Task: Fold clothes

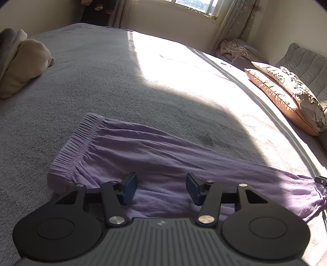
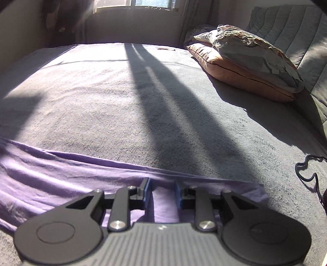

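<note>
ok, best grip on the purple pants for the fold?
Take the purple pants at both ends: left gripper at the elastic waistband, right gripper at the leg hem, both from the near edge. They lie flat lengthwise.

left gripper [image 1: 161,188] & right gripper [image 2: 161,192]: black arms, blue pads, silver screws, ribbed grey body

No words or numbers I can read, only a small pale logo mark on my left gripper [image 1: 161,189] body, same mark on my right gripper [image 2: 162,193]

Both wrist views low over the bed [image 1: 102,86], facing the window [image 1: 192,6], sharing purple pants [image 1: 163,159].
</note>
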`<state>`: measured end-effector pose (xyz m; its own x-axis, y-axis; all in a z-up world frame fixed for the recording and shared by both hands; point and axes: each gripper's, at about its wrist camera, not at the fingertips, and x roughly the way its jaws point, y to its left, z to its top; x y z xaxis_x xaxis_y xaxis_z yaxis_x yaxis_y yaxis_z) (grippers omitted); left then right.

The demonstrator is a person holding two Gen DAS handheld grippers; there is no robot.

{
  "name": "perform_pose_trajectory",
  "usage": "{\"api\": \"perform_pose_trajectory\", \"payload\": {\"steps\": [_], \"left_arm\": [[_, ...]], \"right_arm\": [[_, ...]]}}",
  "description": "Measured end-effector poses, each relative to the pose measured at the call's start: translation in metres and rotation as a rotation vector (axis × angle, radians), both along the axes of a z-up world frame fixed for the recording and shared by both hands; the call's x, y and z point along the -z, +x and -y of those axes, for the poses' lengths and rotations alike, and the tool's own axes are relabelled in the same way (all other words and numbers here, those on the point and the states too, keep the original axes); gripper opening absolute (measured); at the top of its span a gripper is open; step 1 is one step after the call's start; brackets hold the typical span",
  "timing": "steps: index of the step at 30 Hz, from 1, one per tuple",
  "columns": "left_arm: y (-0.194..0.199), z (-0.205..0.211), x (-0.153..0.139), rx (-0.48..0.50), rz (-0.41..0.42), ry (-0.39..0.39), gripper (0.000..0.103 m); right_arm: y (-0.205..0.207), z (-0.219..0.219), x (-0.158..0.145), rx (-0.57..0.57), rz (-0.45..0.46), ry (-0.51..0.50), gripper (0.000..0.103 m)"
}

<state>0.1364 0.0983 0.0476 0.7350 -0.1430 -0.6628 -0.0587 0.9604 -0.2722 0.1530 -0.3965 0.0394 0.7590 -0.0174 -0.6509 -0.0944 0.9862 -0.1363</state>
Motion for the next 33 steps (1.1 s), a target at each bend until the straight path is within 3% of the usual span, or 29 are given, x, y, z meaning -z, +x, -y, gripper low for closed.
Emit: {"api": "perform_pose_trajectory", "payload": {"steps": [4,8,12,15,16,18,19,26,33], "left_arm": [[-0.001,0.003,0.002,-0.009,-0.002,-0.006,0.056],[-0.004,0.006,-0.003,-0.014,-0.016,-0.005,0.056],[-0.01,0.015,-0.013,0.012,-0.022,-0.01,0.056],[-0.017,0.032,-0.019,0.067,-0.006,-0.015,0.056],[-0.018,0.034,-0.018,0.074,-0.01,-0.016,0.057],[-0.019,0.038,-0.015,0.086,-0.018,-0.02,0.057],[-0.019,0.04,-0.013,0.093,-0.022,-0.021,0.058],[-0.022,0.055,-0.004,0.137,-0.051,-0.032,0.058],[-0.025,0.061,-0.005,0.151,-0.061,-0.027,0.058]], "right_arm": [[0.0,-0.023,-0.001,-0.156,-0.016,0.046,0.027],[-0.001,-0.06,0.013,-0.262,-0.006,-0.069,0.027],[-0.002,-0.079,0.005,-0.37,0.002,0.026,0.033],[-0.003,-0.097,0.01,-0.441,-0.024,-0.009,0.033],[-0.002,-0.1,0.013,-0.443,-0.025,-0.024,0.03],[0.001,-0.102,0.017,-0.437,-0.021,-0.007,0.007],[0.002,-0.102,0.017,-0.428,-0.014,0.004,0.001],[0.002,-0.111,0.012,-0.335,0.121,-0.055,0.0],[0.005,-0.117,0.021,-0.252,0.102,-0.11,0.003]]}}
